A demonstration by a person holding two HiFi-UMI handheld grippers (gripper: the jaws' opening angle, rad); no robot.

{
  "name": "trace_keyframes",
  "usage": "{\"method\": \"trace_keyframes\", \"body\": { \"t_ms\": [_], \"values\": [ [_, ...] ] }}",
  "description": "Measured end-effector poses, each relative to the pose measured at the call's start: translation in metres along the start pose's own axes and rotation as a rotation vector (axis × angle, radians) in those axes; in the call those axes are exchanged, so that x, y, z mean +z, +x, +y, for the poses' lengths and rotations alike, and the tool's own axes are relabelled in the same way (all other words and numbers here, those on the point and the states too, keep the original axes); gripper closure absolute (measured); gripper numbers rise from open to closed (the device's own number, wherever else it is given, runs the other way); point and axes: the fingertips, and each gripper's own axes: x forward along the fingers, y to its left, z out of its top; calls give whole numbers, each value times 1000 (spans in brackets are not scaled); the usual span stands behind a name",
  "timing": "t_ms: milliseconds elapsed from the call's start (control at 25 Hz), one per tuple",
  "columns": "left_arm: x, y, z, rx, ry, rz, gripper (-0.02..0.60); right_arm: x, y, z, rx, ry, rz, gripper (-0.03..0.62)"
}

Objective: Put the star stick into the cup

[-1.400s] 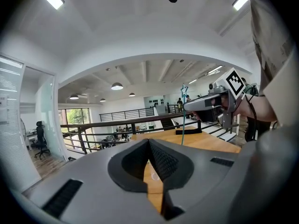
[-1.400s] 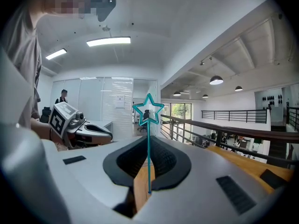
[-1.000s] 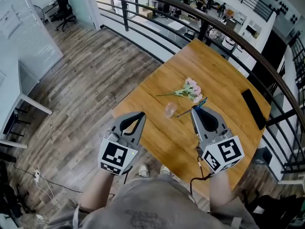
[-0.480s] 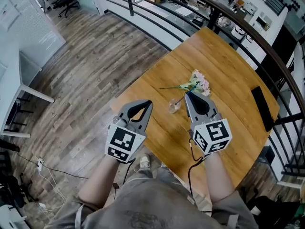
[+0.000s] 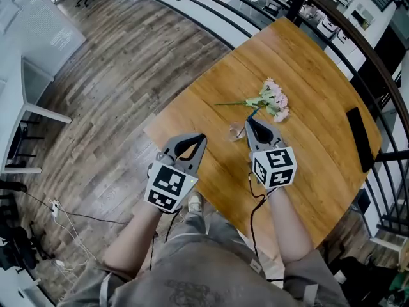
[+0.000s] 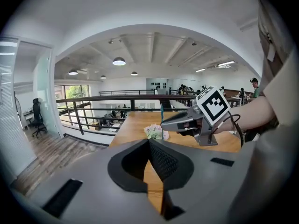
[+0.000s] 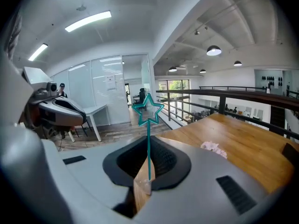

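My right gripper is shut on the teal star stick, which stands upright between the jaws with the star on top. The stick's lower end runs down to the small clear cup, which stands on the wooden table right by the gripper's tip; I cannot tell whether the stick is inside it. In the left gripper view the stick rises from the right gripper's tip. My left gripper hovers at the table's near edge, left of the cup, shut with nothing in it.
A bunch of pink flowers lies just beyond the cup. A flat black object lies at the table's right edge. A dark railing curves behind the table. Wooden floor lies to the left.
My right gripper has carried the stick leftward and closer to the cup, and the stick now stands upright. The left gripper has shifted a little toward the table.
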Motion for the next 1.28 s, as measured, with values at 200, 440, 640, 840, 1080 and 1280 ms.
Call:
{"method": "trace_keyframes", "body": {
  "t_ms": [200,440,640,840,1080,1280],
  "values": [
    [-10,3,-5,-15,-14,23,566,-30,10,1,25,42,77,551],
    [-15,1,-9,-22,-15,34,566,-40,3,5,45,87,120,351],
    [-1,-9,-7,-7,4,2,566,-10,-28,2,19,110,39,348],
    [30,-30,-2,31,55,-67,566,47,-71,11,27,61,-92,413],
    [74,-64,-5,41,19,-192,566,101,-126,32,50,25,-250,495],
    [100,-93,-13,85,129,-246,566,125,-163,53,80,5,-326,539]
  ]
}}
